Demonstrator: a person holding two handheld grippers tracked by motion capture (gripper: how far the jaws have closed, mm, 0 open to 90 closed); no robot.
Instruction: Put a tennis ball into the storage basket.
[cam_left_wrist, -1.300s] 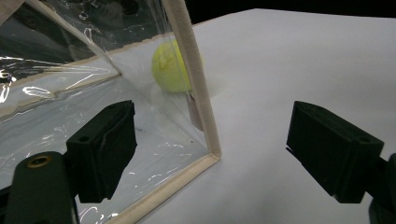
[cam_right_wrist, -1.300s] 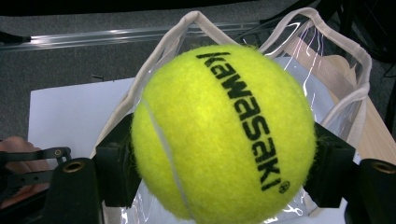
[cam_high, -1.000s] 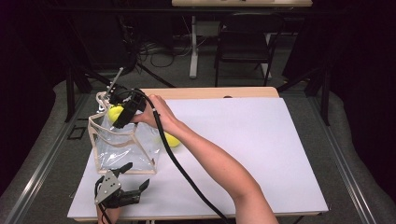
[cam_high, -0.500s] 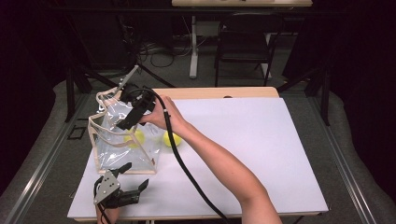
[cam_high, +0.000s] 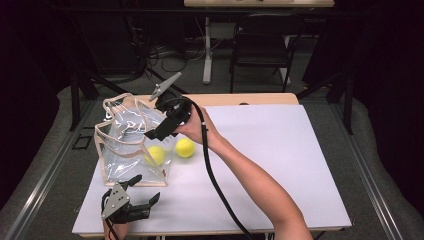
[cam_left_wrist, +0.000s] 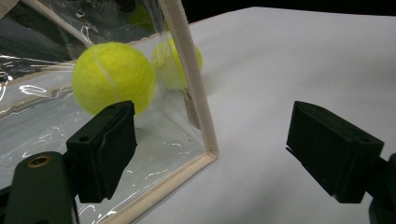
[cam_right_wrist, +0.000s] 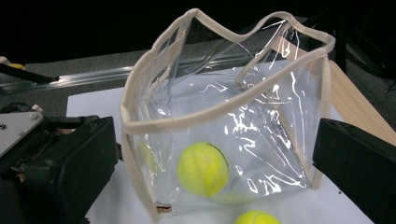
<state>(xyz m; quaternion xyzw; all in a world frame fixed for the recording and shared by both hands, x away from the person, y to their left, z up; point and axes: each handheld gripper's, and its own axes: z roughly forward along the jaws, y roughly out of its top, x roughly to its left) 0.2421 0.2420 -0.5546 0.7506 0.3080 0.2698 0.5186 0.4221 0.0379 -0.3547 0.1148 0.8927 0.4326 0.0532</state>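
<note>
Since one tennis ball already sits inside the clear bag, the right hand-held gripper, jaws just opened and empty above the bag's rim, should next drop low beside the bag for the second ball. The left hand-held gripper rests near the bag's front corner on the bench, jaws apart. No lettering is readable anywhere.

A white sheet covers the wooden table; a black chair stands behind.

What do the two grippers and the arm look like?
Both grippers are black with two blocky black jaws. The left gripper carries a grey three-cornered plate. The right gripper has one too, and trails a thick black cable. The forearm is bare, without sleeve.
</note>
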